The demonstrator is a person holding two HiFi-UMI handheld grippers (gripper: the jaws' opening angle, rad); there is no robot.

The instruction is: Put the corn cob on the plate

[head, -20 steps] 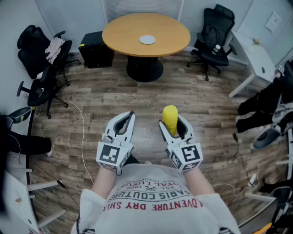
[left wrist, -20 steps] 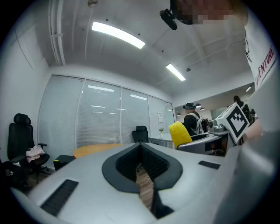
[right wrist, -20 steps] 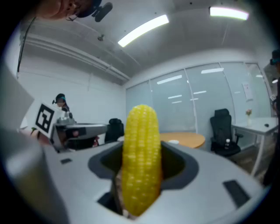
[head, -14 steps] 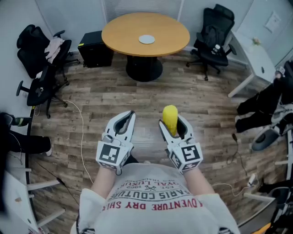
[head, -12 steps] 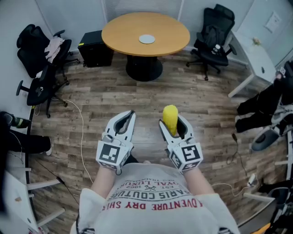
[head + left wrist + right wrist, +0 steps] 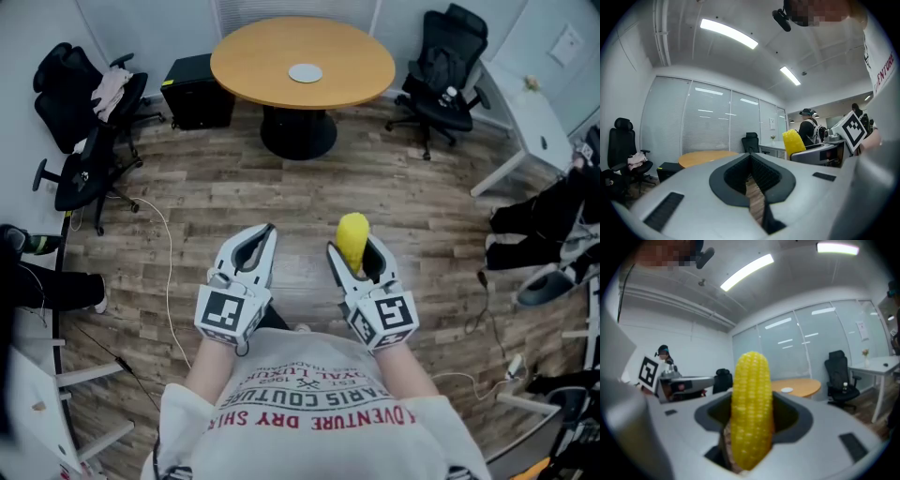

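1. your right gripper (image 6: pixel 354 247): jaws clamped on the corn cob (image 6: pixel 750 413), which stands upright between them, its tip above the jaws.
2. your left gripper (image 6: pixel 262 236): jaws together, nothing between them; held level, just beside the right one.
3. the plate (image 6: pixel 306 72): lies on the round table (image 6: pixel 253 58), well apart from the cob, across the wood floor (image 6: pixel 216 202).

Wood-plank floor (image 6: pixel 281 197); round table (image 6: pixel 258 58); black office chairs (image 6: pixel 441 70); glass wall (image 6: pixel 708 129); ceiling striplights (image 6: pixel 729 33).
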